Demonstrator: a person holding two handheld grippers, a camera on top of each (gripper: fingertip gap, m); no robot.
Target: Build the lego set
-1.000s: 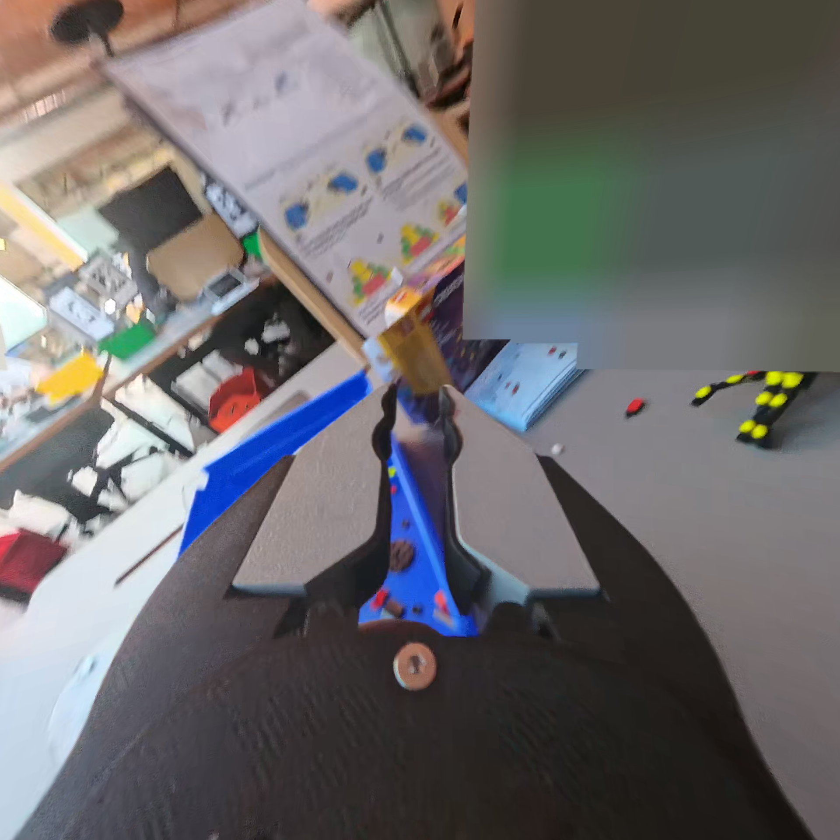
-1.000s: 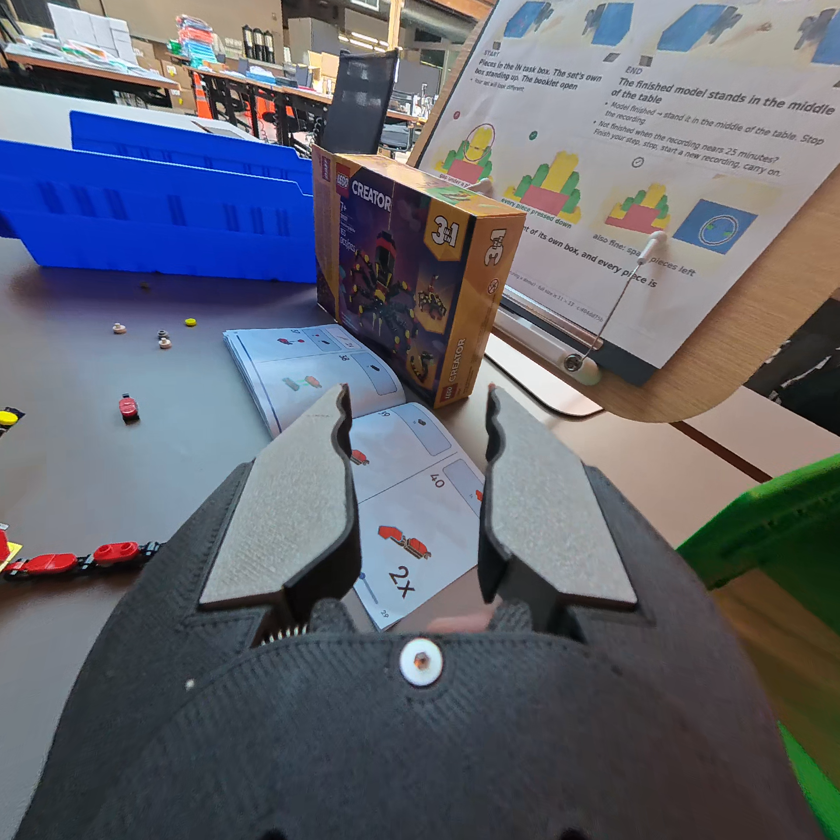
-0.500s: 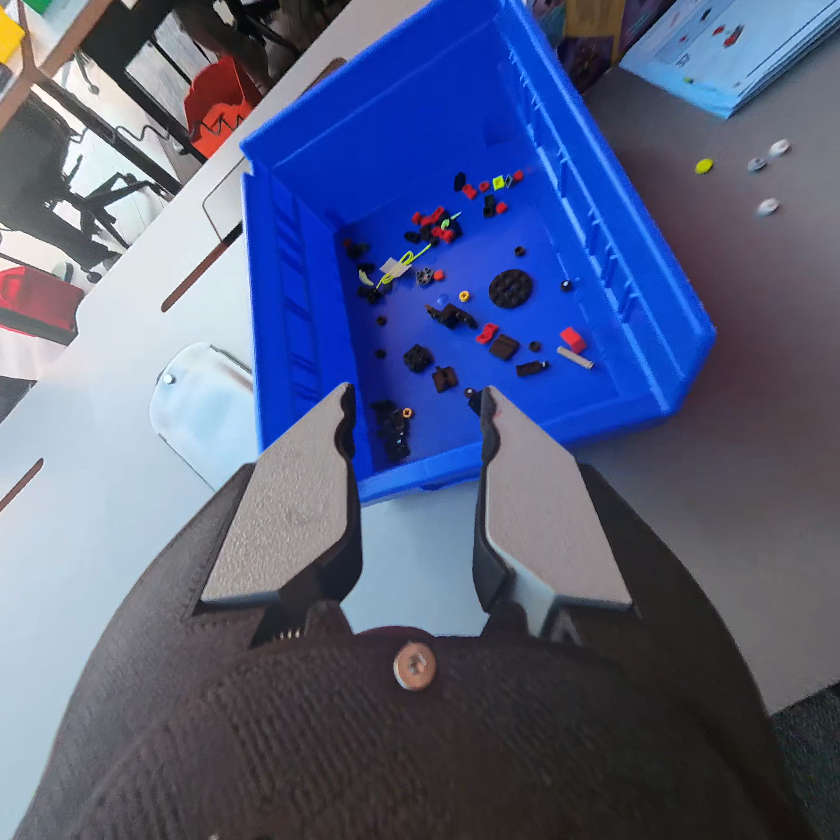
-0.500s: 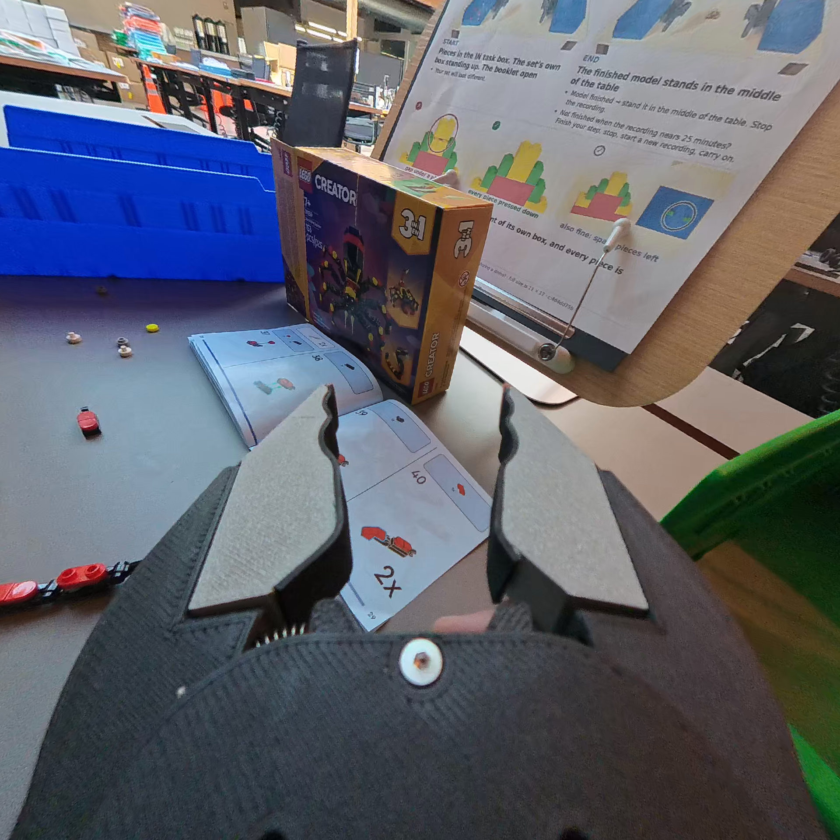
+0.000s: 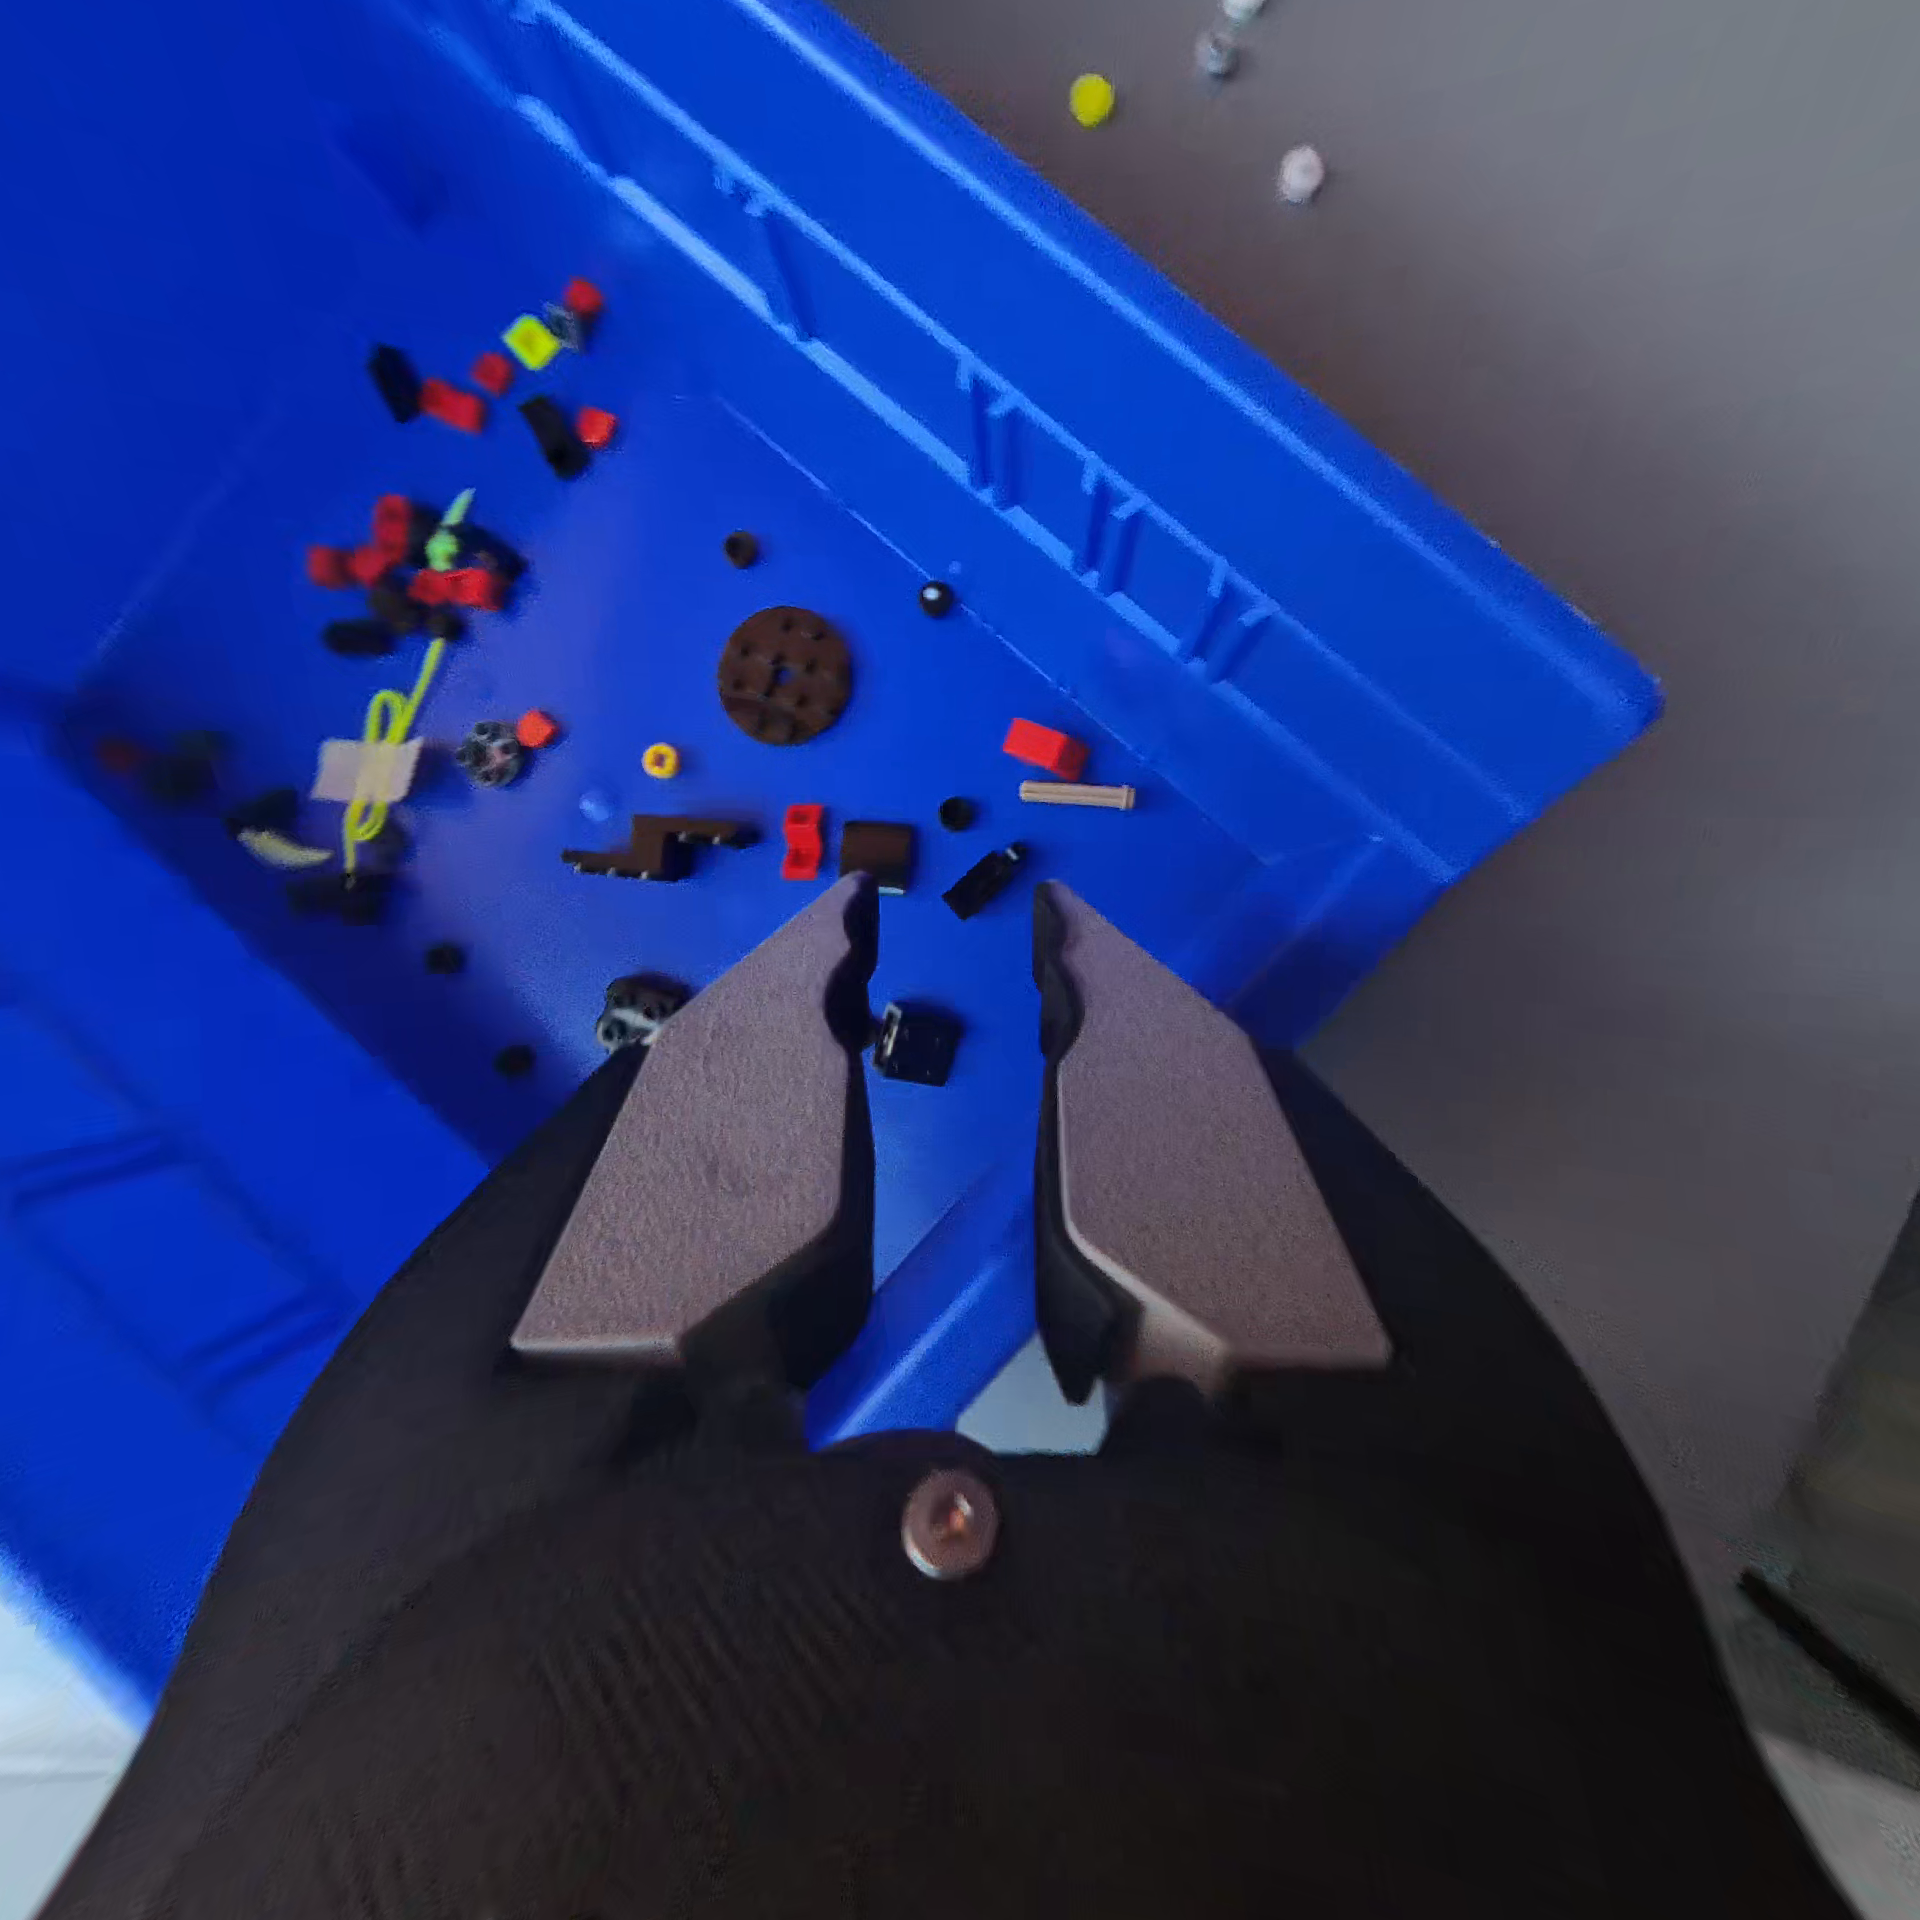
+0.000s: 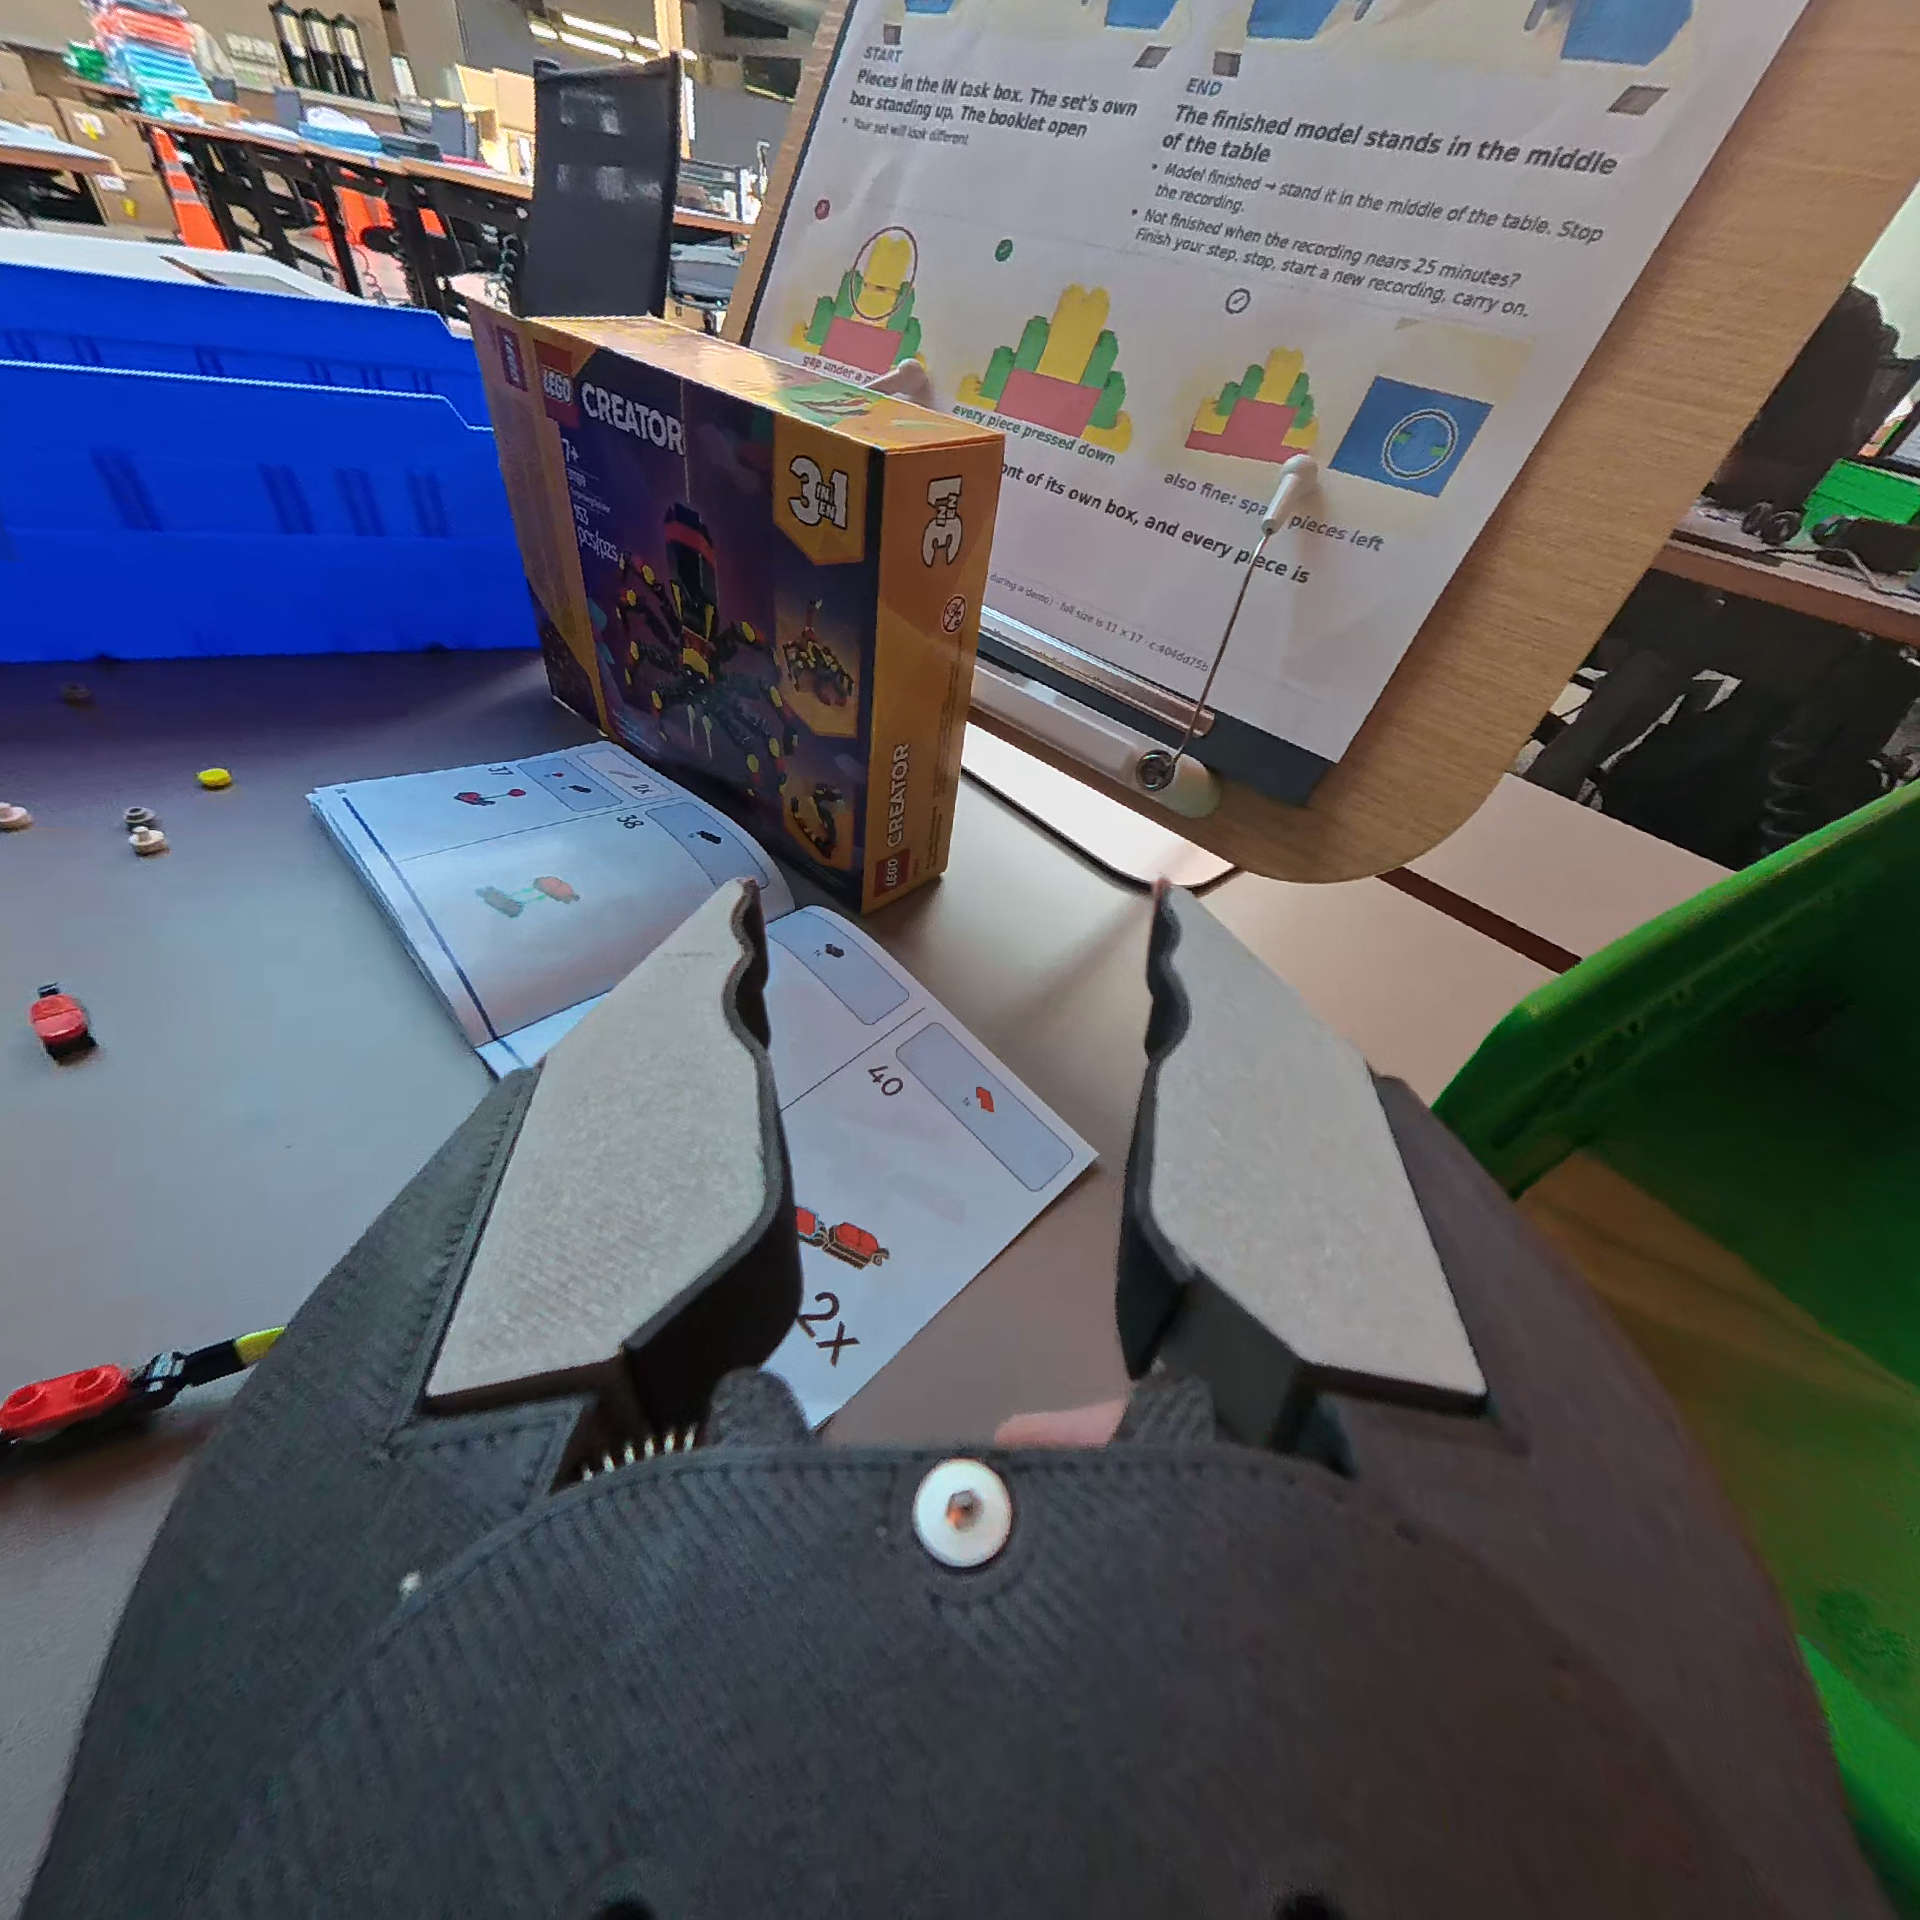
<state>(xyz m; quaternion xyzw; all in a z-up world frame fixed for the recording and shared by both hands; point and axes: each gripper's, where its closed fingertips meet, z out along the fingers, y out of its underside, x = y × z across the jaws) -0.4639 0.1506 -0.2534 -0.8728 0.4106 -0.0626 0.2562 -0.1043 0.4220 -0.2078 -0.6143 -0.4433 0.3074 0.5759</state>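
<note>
My left gripper (image 5: 948, 902) is open and empty, pointing down into the blue bin (image 5: 1195, 582). Several small loose pieces lie on the bin floor: a black square piece (image 5: 916, 1042) between my fingers, a black slanted piece (image 5: 982, 881) just past the tips, a dark brown piece (image 5: 878, 852), a red brick (image 5: 1044, 748), a tan pin (image 5: 1075, 795) and a round brown plate (image 5: 784, 675). My right gripper (image 6: 954, 902) is open and empty above the open instruction booklet (image 6: 582, 883). A red and black built chain (image 6: 94, 1392) lies at the left.
The set's box (image 6: 748, 592) stands behind the booklet, with a tilted instruction board (image 6: 1247, 312) behind it. A green bin (image 6: 1714, 1091) is at the right. Small loose studs (image 6: 145, 831) and a red piece (image 6: 57, 1018) lie on the dark table (image 6: 239, 1091). Tip to tip, the grippers are about 45 cm apart.
My left gripper swung from looking across the table down over the blue bin and moved in, its tips now inside. My right gripper opened a little wider and shifted slightly over the booklet.
</note>
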